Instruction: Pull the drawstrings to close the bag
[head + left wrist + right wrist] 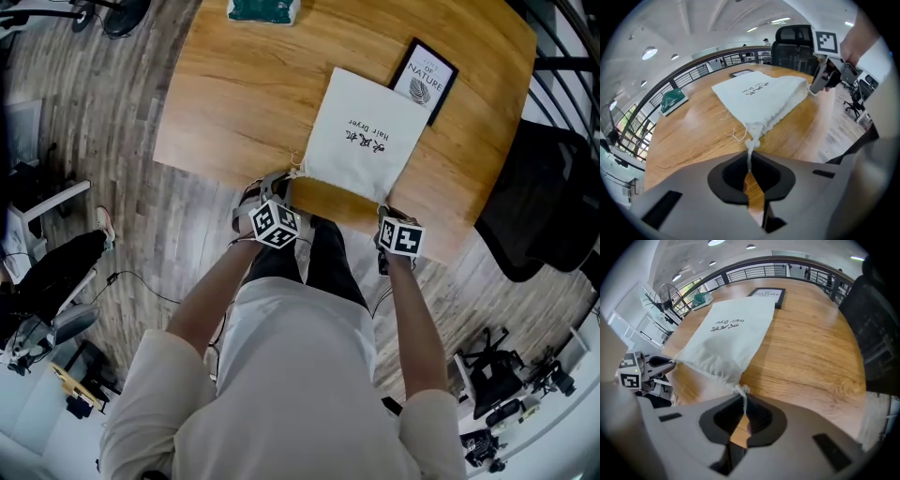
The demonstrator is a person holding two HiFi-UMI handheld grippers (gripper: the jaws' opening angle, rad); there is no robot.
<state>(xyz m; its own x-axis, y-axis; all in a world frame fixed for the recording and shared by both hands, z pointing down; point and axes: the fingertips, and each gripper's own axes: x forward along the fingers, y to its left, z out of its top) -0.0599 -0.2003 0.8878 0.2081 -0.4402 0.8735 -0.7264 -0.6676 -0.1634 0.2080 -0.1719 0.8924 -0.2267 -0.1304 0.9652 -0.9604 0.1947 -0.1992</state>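
A round-edged wooden table (234, 94) in an open office carries 1 white cloth bag (361, 136). It lies flat, mouth hem at the near edge, with a framed print (424, 77) at its far corner. The left gripper (750, 164) is clamped on the left drawstring (750, 149) just behind its knot. The right gripper (742, 411) is clamped likewise on the right drawstring (741, 397). The bag looks light, soft and limp, and the thin cords may slip. Grip near each knot and draw the 2 cords apart.
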